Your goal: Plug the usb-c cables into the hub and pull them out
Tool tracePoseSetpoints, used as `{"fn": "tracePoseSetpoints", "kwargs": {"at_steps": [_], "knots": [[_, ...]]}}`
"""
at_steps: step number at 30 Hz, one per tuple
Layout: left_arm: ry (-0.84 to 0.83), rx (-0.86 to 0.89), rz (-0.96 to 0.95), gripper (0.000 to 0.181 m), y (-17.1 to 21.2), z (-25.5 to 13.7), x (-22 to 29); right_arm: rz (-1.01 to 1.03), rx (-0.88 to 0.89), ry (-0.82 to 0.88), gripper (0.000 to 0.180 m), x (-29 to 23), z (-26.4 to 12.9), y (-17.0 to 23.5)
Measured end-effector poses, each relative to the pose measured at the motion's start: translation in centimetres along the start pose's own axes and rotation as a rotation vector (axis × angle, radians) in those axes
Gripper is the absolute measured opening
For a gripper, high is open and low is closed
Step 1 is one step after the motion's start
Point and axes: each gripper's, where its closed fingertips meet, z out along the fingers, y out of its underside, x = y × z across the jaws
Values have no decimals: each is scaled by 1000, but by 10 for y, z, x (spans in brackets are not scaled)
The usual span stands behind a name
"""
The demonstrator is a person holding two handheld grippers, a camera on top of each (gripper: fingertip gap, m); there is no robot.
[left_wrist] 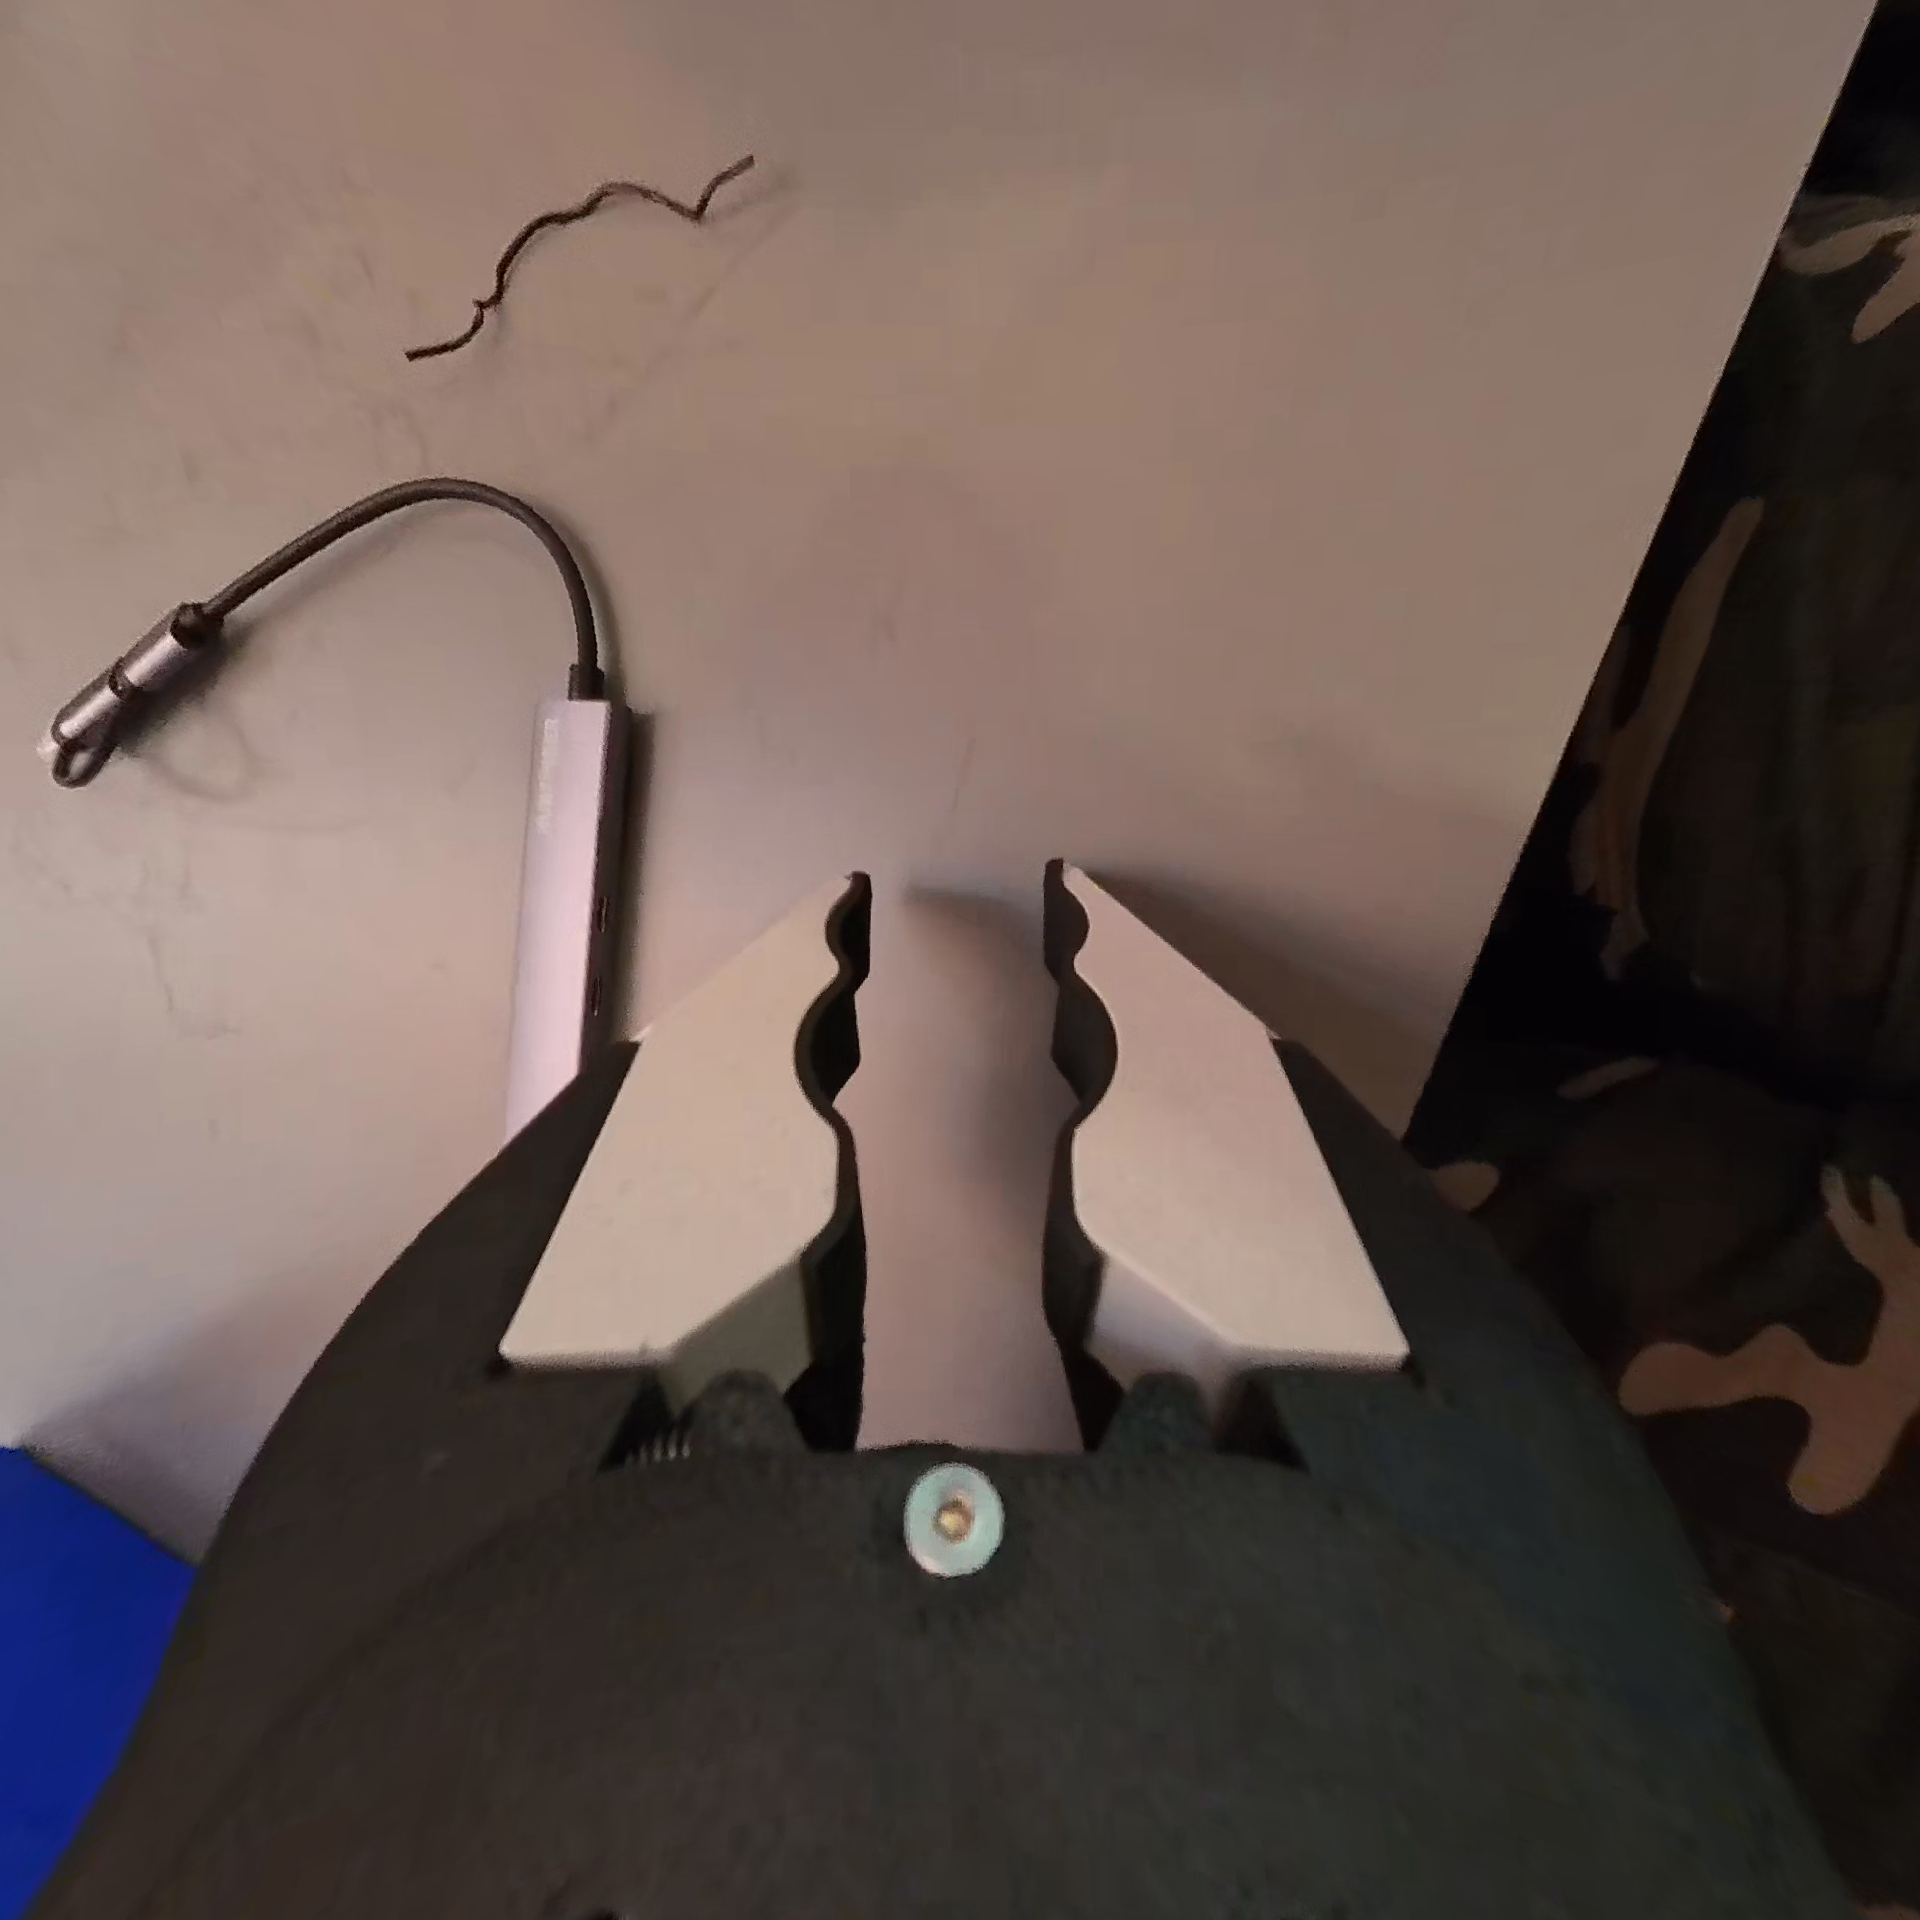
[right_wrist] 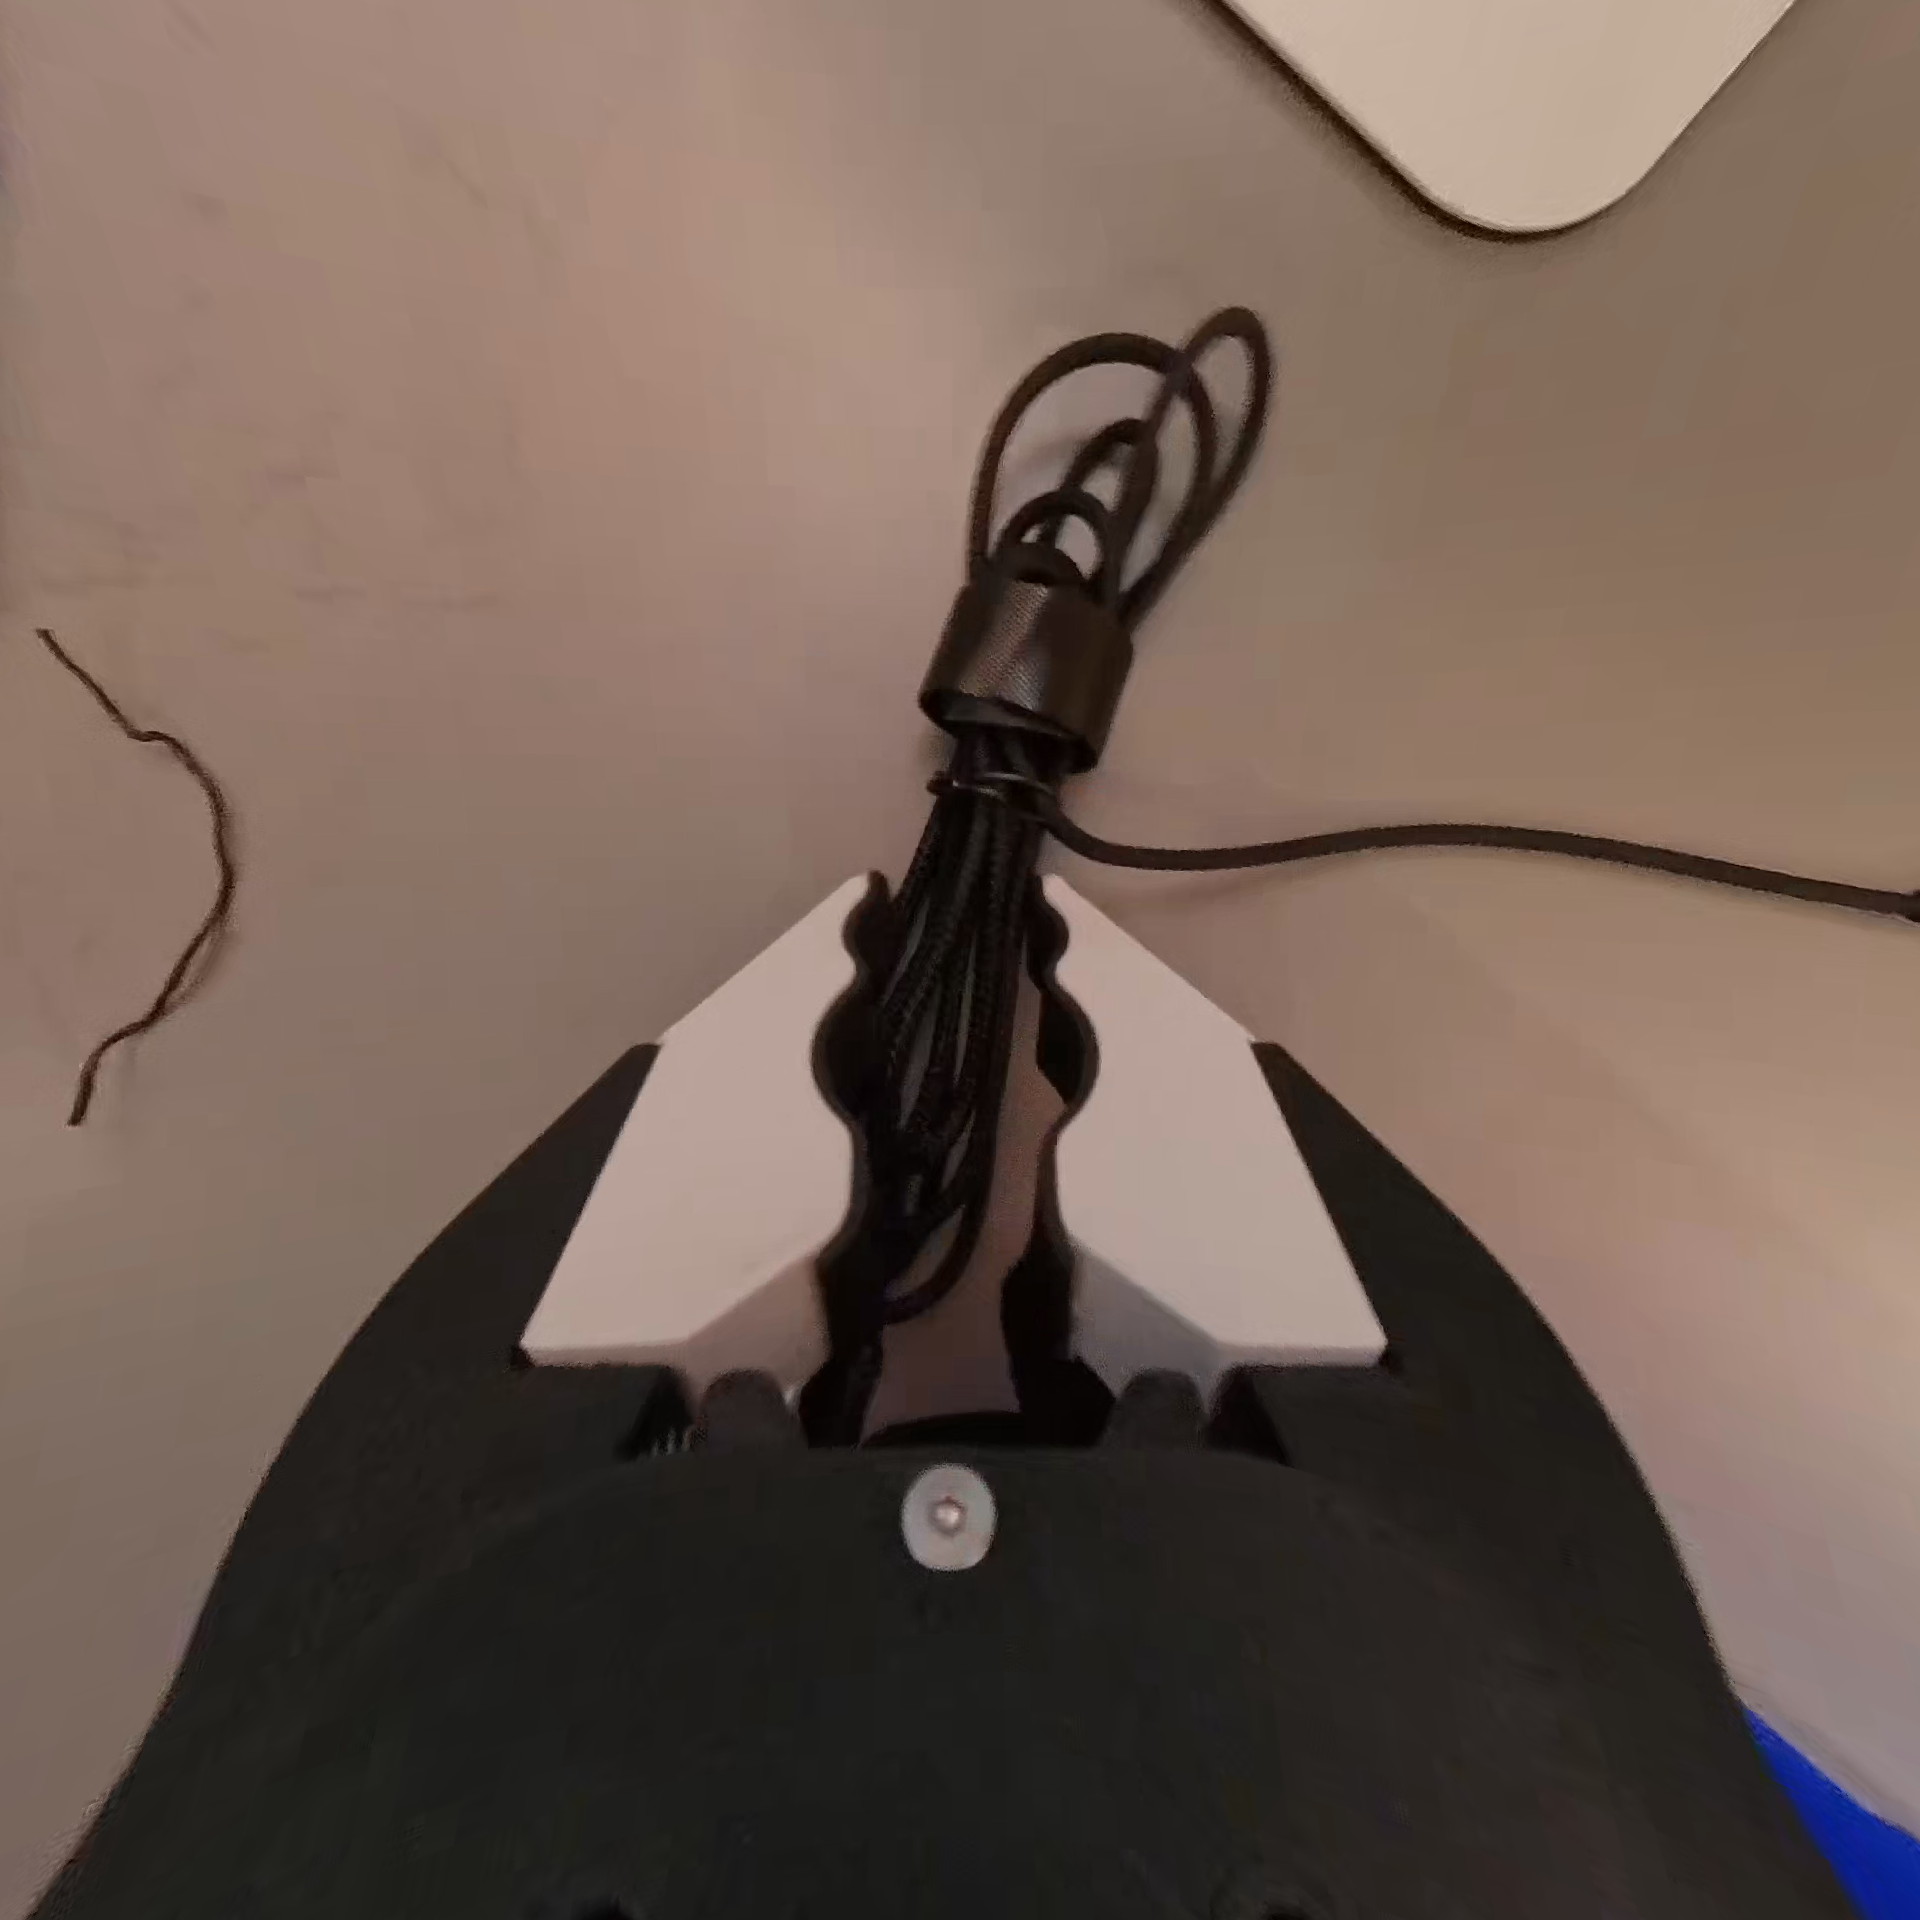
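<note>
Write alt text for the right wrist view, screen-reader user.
The right gripper straddles a bundled black braided cable lying on a beige table; whether the fingers actually pinch it is unclear. A black strap binds the bundle, one strand trails right, a loose dark thread lies left, and a white device corner sits top right.

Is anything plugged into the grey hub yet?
No. The hub shows bare ports along its side, with only its own short lead attached.
</note>
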Motion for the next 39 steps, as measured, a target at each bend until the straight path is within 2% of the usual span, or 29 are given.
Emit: {"fn": "tracePoseSetpoints", "kwargs": {"at_steps": [2,5,10,16,20,26,30,31,35,39], "knots": [[-9,15,-12,32,-4,-1,-4,4,49,-84,16,-16,0,-3],[-13,62,-61,37,-14,-4,-13,-25,129,-96,14,-32,-8,-11],[36,258,-227,53,-53,-14,-36,-87,325,-164,14,-75,-49,-29],[202,584,-469,76,-118,-37,-72,-138,481,-218,13,-122,-105,-35],[334,755,-553,80,-159,-49,-80,-194,510,-239,13,-151,-127,-28],[694,942,-676,72,-196,-62,-63,-222,555,-321,14,-182,-149,-14],[816,969,-654,42,-203,-64,-49,-202,581,-444,14,-194,-162,-5],[831,978,-653,31,-205,-64,-46,-198,587,-453,14,-195,-163,-4],[834,976,-654,26,-208,-61,-43,-197,603,-426,15,-193,-164,0],[808,986,-695,25,-216,-59,-45,-244,642,-293,21,-184,-168,1]]}}
